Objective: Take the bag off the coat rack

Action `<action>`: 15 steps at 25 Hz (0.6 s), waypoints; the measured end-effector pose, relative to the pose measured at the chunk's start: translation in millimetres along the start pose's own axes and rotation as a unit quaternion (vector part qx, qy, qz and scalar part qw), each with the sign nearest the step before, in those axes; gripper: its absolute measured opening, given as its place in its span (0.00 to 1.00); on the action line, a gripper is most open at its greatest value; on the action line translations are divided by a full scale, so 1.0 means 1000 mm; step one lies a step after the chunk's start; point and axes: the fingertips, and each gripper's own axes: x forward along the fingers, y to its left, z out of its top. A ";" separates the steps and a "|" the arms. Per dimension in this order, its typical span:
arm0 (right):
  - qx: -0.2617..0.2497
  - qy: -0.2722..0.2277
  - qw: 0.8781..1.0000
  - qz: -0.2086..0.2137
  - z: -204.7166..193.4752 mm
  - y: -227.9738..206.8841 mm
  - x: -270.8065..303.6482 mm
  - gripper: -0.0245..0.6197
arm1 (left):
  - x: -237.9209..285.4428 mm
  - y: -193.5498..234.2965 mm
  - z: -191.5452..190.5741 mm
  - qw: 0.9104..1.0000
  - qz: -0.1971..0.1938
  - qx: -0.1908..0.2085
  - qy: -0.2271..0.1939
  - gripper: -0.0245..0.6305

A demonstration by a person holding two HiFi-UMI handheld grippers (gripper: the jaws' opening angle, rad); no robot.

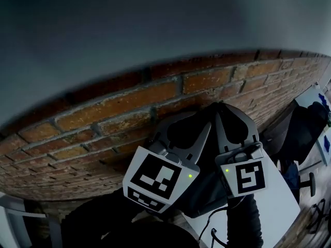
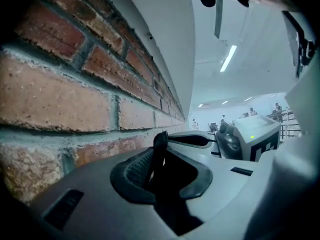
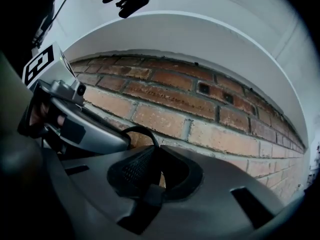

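Observation:
Both grippers are raised side by side close to a red brick wall. In the left gripper view, a thin black bag strap stands upright between the pads of my left gripper, which is shut on it. In the right gripper view, a black strap loop arcs from the left into my right gripper, which is also pinched shut on it. From the head view I see the left gripper and the right gripper almost touching at the tips. The bag's body and the coat rack are hidden.
A plain pale wall rises above the brick. A white tabletop lies at lower right, with a dark chair beyond it. In the left gripper view, ceiling lights and an open room stretch away to the right.

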 end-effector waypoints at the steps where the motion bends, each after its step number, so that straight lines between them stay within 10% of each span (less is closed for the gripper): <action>1: -0.001 0.003 1.000 0.000 -0.003 0.000 0.004 0.09 | 0.000 0.004 0.000 1.000 0.003 0.001 -0.003 0.13; 15: -0.011 -0.002 1.000 -0.025 -0.002 -0.009 0.006 0.15 | -0.047 0.027 -0.007 0.995 0.090 -0.032 -0.025 0.15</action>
